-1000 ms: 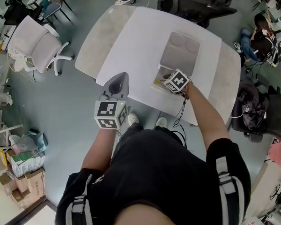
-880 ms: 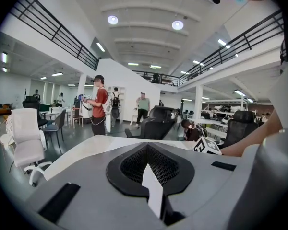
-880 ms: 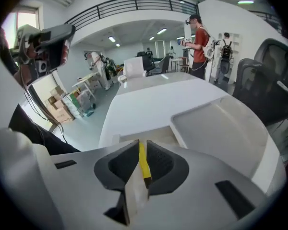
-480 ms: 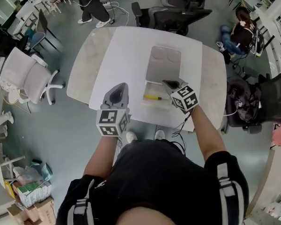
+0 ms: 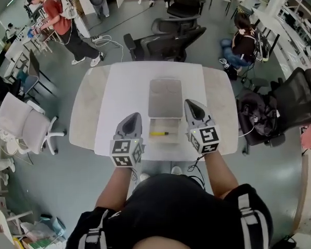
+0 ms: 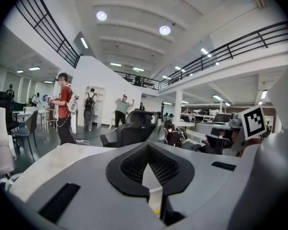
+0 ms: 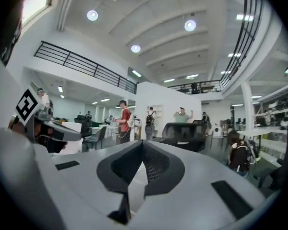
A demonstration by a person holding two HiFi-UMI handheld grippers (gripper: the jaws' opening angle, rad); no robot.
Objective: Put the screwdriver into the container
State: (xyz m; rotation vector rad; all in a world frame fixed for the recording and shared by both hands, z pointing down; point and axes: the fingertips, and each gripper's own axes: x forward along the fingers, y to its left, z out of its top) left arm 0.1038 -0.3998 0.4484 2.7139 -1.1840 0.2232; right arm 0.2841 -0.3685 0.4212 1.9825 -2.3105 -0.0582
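The yellow screwdriver (image 5: 159,134) lies flat inside the open container (image 5: 174,126), roughly crosswise to the person, towards the left half of the tray. The container sits near the front edge of the white desk (image 5: 114,102), and its grey lid (image 5: 165,98) is folded back and lies flat on the desk just beyond the tray. Nothing touches the screwdriver. The left gripper (image 5: 132,117) is held just to the left of the tray and the right gripper (image 5: 191,105) just to its right, beside the lid's near corner, so the container lies between them; both point away from the person and neither touches the container as far as the head view shows. In the left gripper view the jaws are closed, their dark pads meeting with nothing between them, and a sliver of the yellow tool shows below them. In the right gripper view the jaws are likewise closed and empty. Each gripper's marker cube faces up, near the person's hand. Beyond the desk stand black chairs (image 5: 171,40), and a white chair (image 5: 20,123) stands off to its left. A person in a red top (image 5: 57,19) stands farther back on the left, and another person (image 5: 243,38) sits to the right behind the desk.
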